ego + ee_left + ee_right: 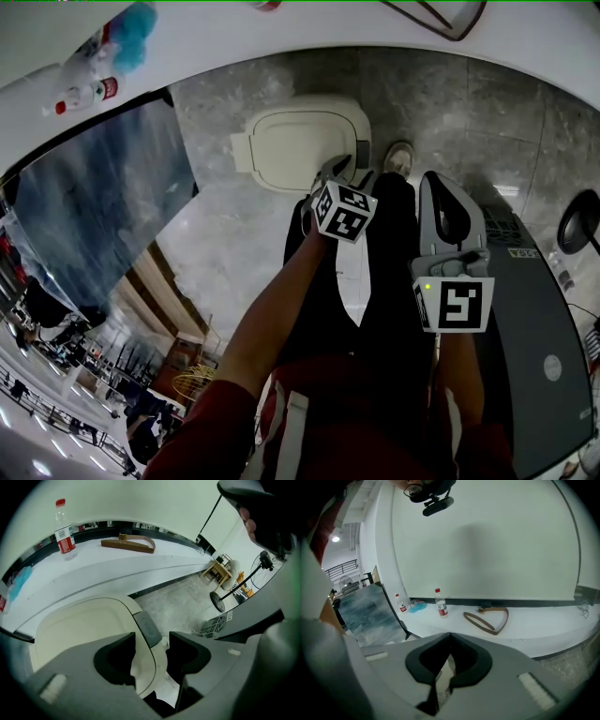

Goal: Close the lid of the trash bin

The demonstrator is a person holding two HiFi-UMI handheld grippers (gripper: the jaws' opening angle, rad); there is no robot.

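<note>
Closest in, the right hand-held gripper [450, 637] has its jaws pinched together at the tips with nothing in them, and it's held up in front of the person, well off the bin. The left hand-held gripper [152, 639] is reaching down with its jaws spread apart. The front edge of the lid [84, 625] sits in the gap between them, but they don't look clamped on it, there's still space on one side. There's a grey push button [149, 627] on that front edge, just past the jaws. The cream trash bin [300, 141] stands on the grey tiled floor [234, 225] right by the person's shoe [398, 157], and the lid looks flat down on top. Behind the bin there's a white desk [117, 564] with a red-capped water bottle [64, 534] standing on it and a brown strap [129, 544] lying further along
</note>
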